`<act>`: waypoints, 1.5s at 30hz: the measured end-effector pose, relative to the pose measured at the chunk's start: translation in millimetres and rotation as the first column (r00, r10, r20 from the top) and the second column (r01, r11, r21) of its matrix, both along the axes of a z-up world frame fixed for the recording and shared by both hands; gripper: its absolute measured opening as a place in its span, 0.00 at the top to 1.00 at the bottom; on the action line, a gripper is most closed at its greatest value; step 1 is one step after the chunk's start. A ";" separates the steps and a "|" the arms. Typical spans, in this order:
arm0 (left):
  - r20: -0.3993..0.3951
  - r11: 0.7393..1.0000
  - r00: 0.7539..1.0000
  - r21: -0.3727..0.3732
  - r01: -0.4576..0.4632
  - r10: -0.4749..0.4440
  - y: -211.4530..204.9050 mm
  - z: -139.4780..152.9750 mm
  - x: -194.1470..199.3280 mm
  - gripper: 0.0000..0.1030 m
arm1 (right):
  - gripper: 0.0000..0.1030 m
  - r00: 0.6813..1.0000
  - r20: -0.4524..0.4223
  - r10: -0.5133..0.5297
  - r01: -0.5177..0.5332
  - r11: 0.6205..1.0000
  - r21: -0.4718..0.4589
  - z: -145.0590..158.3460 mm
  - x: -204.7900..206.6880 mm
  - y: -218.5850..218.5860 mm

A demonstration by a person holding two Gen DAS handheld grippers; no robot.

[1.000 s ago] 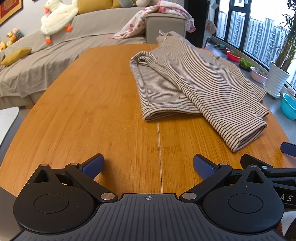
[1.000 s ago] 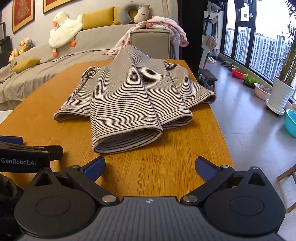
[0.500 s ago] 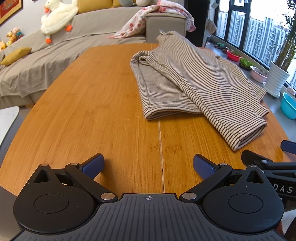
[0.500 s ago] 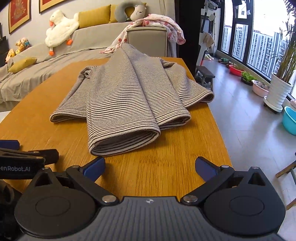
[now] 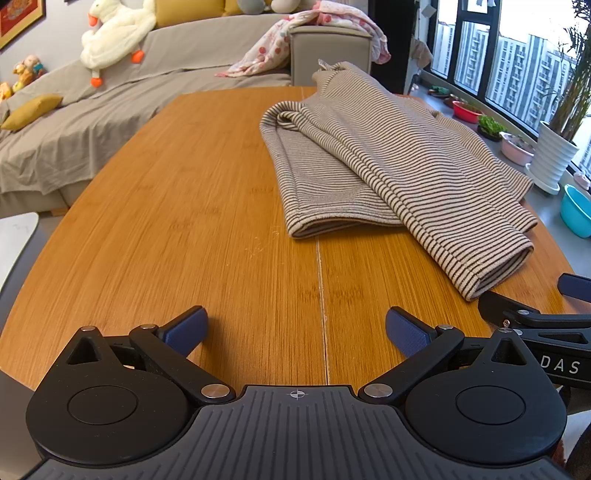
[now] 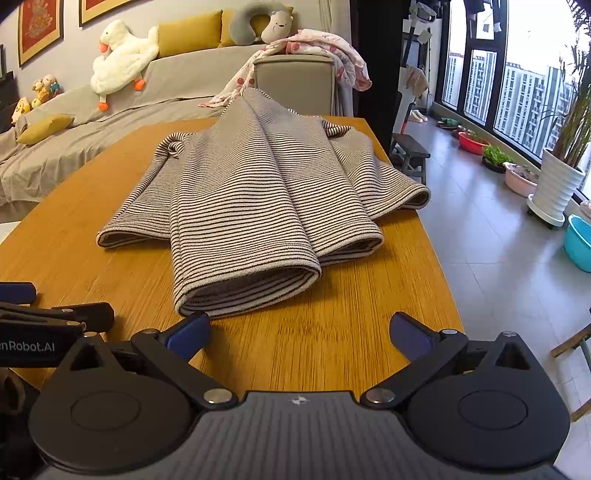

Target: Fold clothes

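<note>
A brown-and-cream striped garment (image 5: 373, 173) lies partly folded on the wooden table (image 5: 192, 221), toward its right half; it also shows in the right wrist view (image 6: 255, 214). My left gripper (image 5: 295, 328) is open and empty over bare wood, short of the garment's near left hem. My right gripper (image 6: 300, 332) is open and empty, its left fingertip (image 6: 188, 328) just in front of the garment's nearest folded edge. The right gripper's fingers (image 5: 509, 310) show at the right edge of the left wrist view.
A grey sofa (image 5: 92, 122) with a plush duck (image 5: 114, 33) and cushions stands beyond the table. A chair back with a pink blanket (image 6: 295, 81) is at the table's far end. Plant pots (image 6: 557, 184) and a blue basin stand on the floor at right.
Both grippers have moved forward a little toward the garment; the right gripper's left finger is now close to the folded edge. The garment has not moved.
</note>
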State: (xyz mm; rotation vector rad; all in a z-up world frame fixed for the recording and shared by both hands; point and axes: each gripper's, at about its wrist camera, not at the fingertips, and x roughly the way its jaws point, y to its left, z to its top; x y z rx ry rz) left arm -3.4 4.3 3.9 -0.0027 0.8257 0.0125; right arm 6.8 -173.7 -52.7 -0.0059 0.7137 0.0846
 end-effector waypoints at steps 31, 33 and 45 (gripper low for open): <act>0.004 1.000 1.000 0.001 0.002 -0.002 0.3 -2.6 1.6 0.00 | 0.00 0.999 0.042 -0.028 0.028 1.000 -0.013 20.8 -14.0 22.5; 0.005 1.000 1.000 0.001 0.002 -0.002 0.2 -2.7 1.6 0.00 | 0.00 0.998 0.048 -0.030 0.031 0.999 -0.012 19.9 -14.8 23.1; 0.010 1.000 1.000 0.001 0.003 -0.003 -0.1 -2.8 0.7 0.00 | 0.00 0.998 0.049 -0.028 0.029 0.999 -0.016 21.1 -11.9 24.9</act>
